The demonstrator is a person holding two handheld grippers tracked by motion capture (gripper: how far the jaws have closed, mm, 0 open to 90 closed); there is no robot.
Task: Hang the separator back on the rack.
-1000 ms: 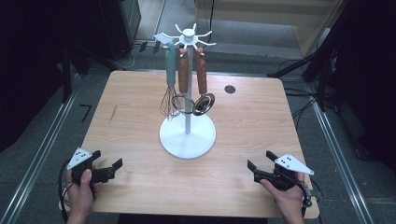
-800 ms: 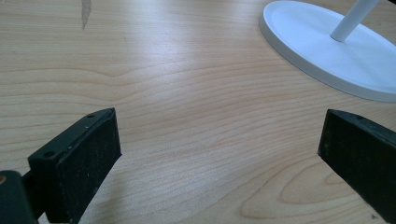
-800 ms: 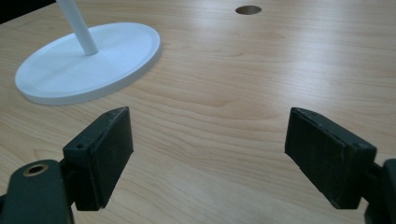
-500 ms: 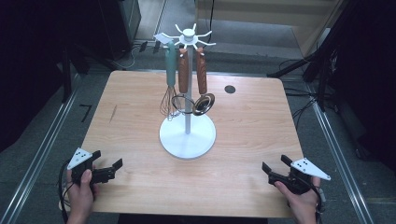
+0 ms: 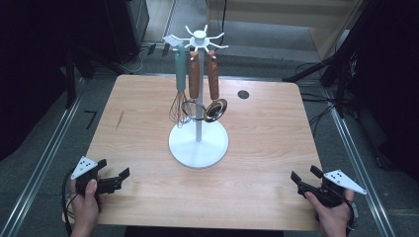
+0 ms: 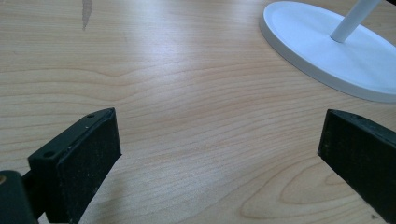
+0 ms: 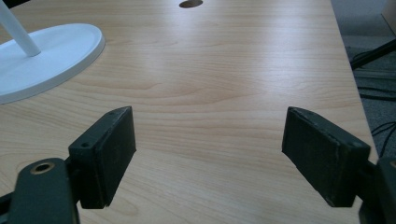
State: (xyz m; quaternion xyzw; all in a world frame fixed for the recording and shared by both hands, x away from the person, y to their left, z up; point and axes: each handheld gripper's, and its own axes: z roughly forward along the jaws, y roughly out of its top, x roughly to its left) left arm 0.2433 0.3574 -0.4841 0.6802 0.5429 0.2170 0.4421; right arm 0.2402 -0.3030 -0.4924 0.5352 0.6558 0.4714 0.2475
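A white utensil stand (image 5: 198, 143) with a round base is on the middle of the wooden table (image 5: 267, 133). From its top hooks hang a teal-handled whisk (image 5: 180, 66), a wooden-handled utensil (image 5: 194, 75) and a wooden-handled utensil with a round metal head (image 5: 216, 109). My left gripper (image 5: 114, 169) is held low at the near left corner, open and holding nothing (image 6: 219, 154); the stand's base (image 6: 336, 51) lies ahead of it to the right. My right gripper (image 5: 304, 174) sits at the near right corner, open with nothing in it (image 7: 210, 135), the base (image 7: 46, 51) ahead to its left.
A dark round hole (image 5: 242, 94) marks the far right part of the tabletop, also seen as the hole (image 7: 190, 3). A thin dark streak (image 5: 119, 120) lies on the left side. Cables (image 5: 321, 111) run over the floor to the right of the table.
My right gripper has drawn back to the right and toward the near edge of the table. The left gripper and the stand have stayed put.
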